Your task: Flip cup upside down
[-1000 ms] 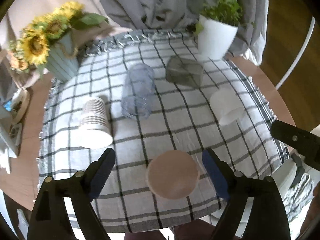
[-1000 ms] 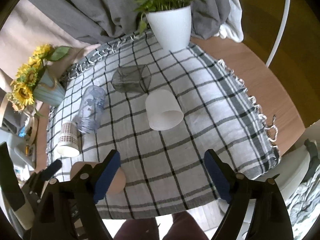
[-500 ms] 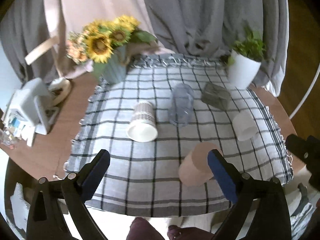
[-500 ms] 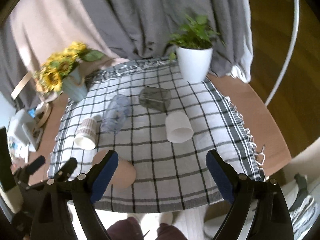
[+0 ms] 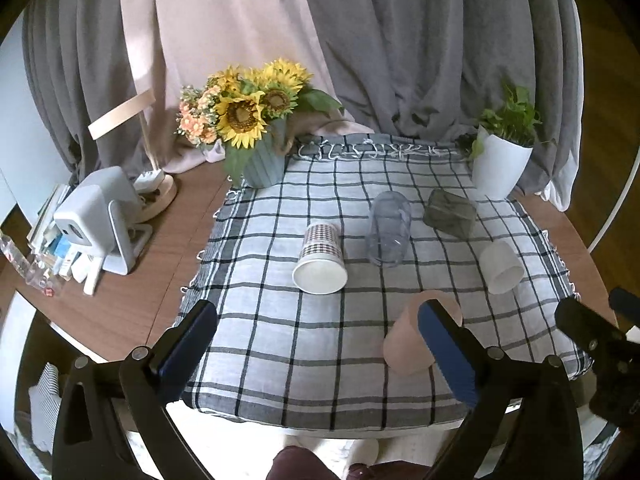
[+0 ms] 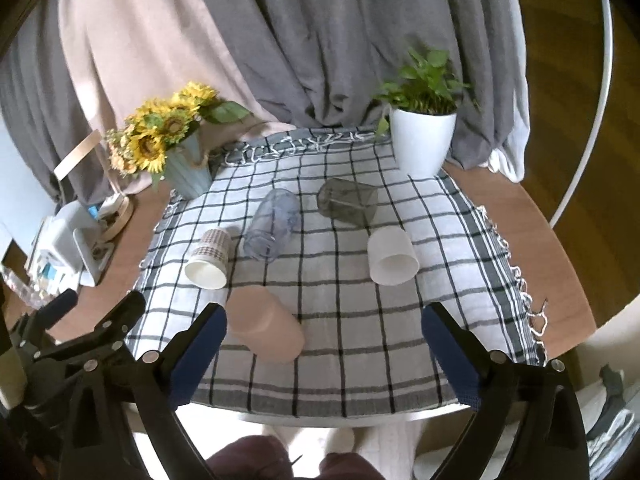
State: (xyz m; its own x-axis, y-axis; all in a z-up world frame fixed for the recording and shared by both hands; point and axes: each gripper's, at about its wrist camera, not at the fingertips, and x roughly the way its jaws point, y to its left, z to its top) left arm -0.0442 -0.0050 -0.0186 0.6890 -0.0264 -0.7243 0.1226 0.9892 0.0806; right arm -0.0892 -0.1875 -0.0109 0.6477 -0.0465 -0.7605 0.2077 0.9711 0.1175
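I have both grippers held back over the near edge of the round wooden worktop (image 5: 132,280), and nothing is gripped: the left gripper (image 5: 320,344) has its blue-padded fingers (image 5: 188,344) spread wide apart, and the right gripper (image 6: 324,344) has its fingers just as wide apart. Five cups lie on their sides on the black-and-white checked cloth (image 5: 280,344). The pale pink plastic cup (image 6: 264,330) is nearest to me, at the near left of the cloth in the right wrist view, its upper end just beside the right gripper's left finger; in the left wrist view it sits partly behind the left gripper's right finger. Behind it lies a white paper cup with a brown checked band (image 5: 321,258), mouth toward me, then a clear glass tumbler (image 5: 389,234), a smoky grey faceted glass (image 5: 450,213), and a plain white cup (image 5: 501,267) toward the right. At the far corners stand a blue-grey vase of sunflowers (image 5: 262,160) and a white pot with a green plant (image 5: 500,166), grey curtains (image 6: 360,40) behind.
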